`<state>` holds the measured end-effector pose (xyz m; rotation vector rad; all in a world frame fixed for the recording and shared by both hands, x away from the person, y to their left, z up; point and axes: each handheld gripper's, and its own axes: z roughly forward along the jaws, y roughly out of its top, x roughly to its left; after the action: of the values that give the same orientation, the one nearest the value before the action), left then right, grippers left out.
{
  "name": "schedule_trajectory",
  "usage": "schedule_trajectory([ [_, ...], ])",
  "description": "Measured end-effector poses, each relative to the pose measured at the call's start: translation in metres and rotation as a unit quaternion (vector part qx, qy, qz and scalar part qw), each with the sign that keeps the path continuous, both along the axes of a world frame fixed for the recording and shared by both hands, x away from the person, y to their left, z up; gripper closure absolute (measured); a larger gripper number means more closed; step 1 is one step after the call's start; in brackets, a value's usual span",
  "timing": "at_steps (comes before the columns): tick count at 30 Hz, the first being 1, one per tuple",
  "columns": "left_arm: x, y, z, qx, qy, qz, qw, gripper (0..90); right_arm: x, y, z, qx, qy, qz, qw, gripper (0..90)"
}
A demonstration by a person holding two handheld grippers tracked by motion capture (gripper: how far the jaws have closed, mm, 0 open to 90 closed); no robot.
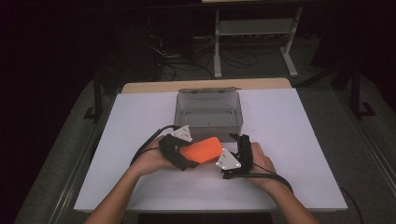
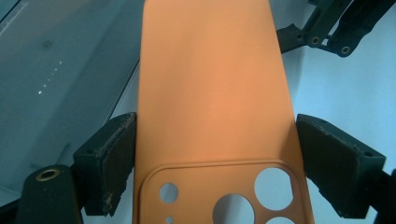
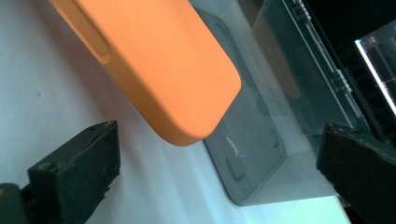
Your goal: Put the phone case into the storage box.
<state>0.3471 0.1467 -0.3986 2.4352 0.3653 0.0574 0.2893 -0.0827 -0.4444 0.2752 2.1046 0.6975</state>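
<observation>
A lab: white test table (image 1: 289, 140), floor cables (image 1: 187, 60).

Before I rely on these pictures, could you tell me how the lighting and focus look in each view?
High view: dim, dark surroundings, orange phone case still vivid. Left gripper view: sharp, evenly lit, bluish cast. Right gripper view: case close and soft, clear box hazy.

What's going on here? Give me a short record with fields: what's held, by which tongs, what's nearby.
held: orange silicone phone case, camera cut-outs at the gripped end
holder: left tongs, shut on its two long edges
other tongs: right tongs, open, the case's free end just ahead of them
nearby: clear plastic box, lid open, just behind the case
surface: white table
</observation>
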Motion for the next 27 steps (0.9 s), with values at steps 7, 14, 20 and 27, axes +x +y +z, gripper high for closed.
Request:
schedule_trajectory([
  [7, 0.0003, 0.0003, 0.0, 0.0, 0.001, 0.001, 1.0, 15.6, -0.0031, 0.003, -0.001, -0.029, -0.025, 0.004, 0.9993, 0.0],
  [14, 0.0004, 0.0004, 0.0001, 0.0, 0.001, 0.0, 1.0, 15.6, -0.0045, 0.0047, -0.0017, -0.052, -0.046, 0.012, 0.9975, 0.0],
  [20, 0.0007, 0.0004, 0.0, 0.002, 0.001, -0.001, 1.0, 15.6, -0.0058, 0.006, -0.0021, -0.063, -0.06, 0.014, 0.9961, 0.0],
  [27, 0.0005, 0.0003, -0.0002, 0.002, 0.002, 0.0, 1.0, 15.6, -0.0076, 0.008, -0.0034, -0.083, -0.082, 0.017, 0.993, 0.0],
])
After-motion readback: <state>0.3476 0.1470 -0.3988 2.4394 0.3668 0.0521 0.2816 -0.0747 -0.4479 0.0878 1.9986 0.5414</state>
